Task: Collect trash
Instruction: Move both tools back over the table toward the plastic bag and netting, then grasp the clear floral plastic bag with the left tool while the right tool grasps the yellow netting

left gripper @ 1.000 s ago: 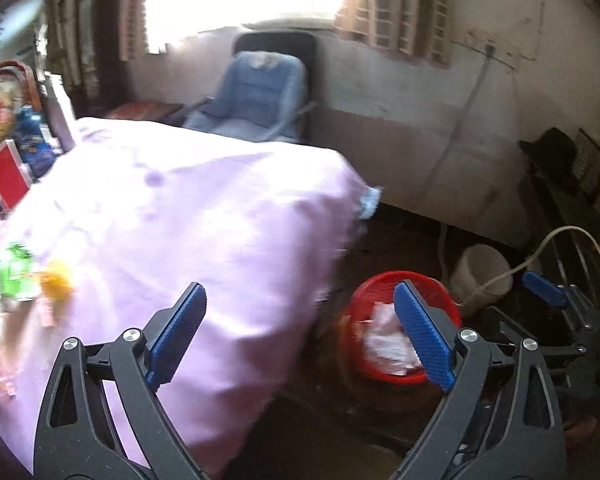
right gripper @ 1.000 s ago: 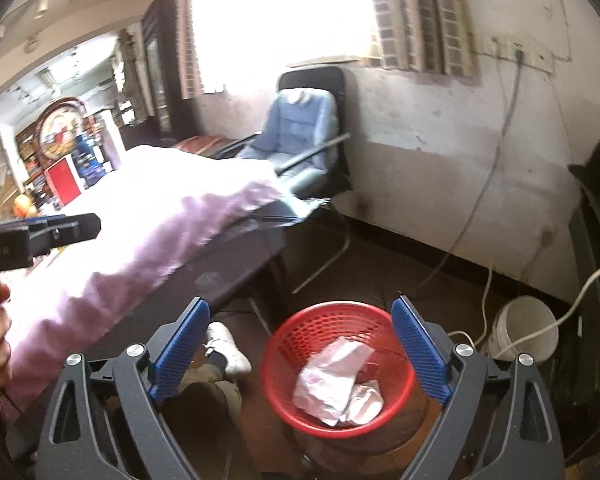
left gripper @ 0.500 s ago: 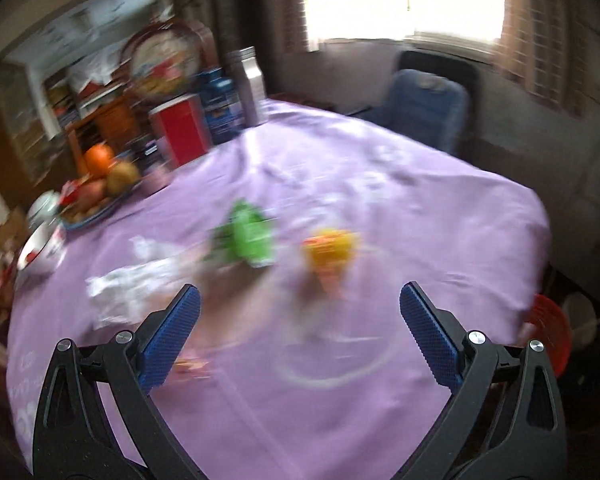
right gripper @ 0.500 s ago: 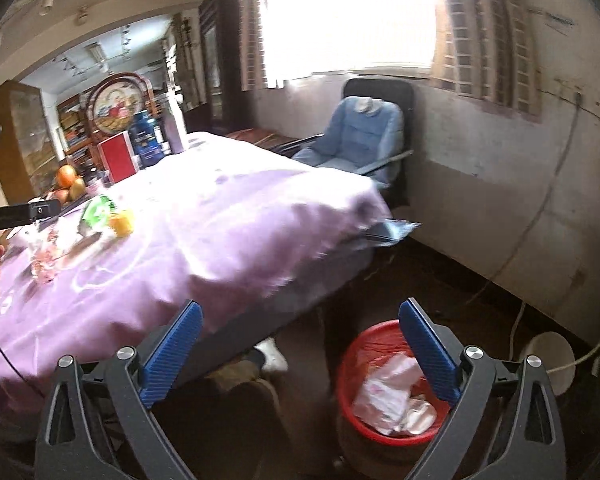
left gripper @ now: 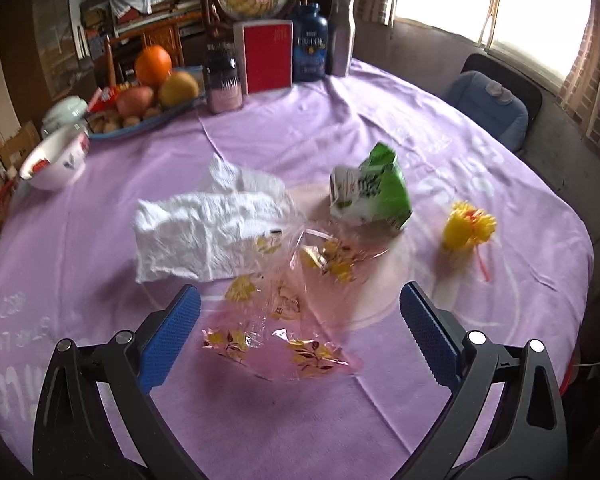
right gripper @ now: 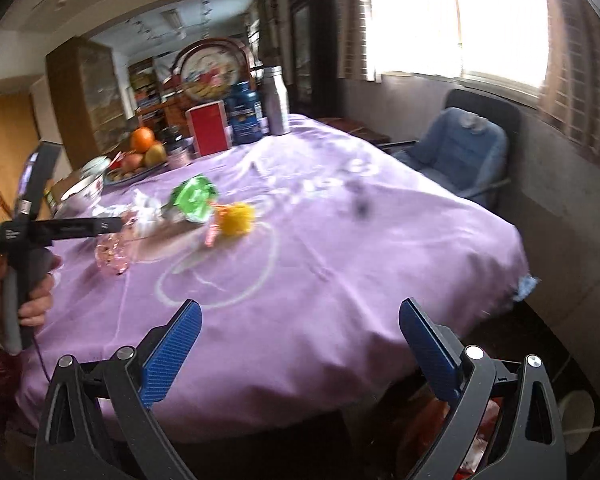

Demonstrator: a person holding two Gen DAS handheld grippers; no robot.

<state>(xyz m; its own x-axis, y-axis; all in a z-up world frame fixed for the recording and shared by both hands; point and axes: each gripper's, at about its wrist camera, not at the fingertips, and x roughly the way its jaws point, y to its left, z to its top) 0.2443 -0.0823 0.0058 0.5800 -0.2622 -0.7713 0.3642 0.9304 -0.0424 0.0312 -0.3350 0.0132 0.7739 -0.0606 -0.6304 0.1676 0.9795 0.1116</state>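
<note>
My left gripper (left gripper: pixel 300 334) is held level with both blue pads spread wide, and nothing is between them. My right gripper (right gripper: pixel 298 340) has the same wide stance and is also empty. In the right wrist view I see my left hand (right gripper: pixel 34 294) wrapped around the handle of the left gripper, at the far left edge, with the fingers (right gripper: pixel 36 308) closed on the grip.

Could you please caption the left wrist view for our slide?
Open left gripper over clear flowered wrapper, beside crumpled tissue.
</note>
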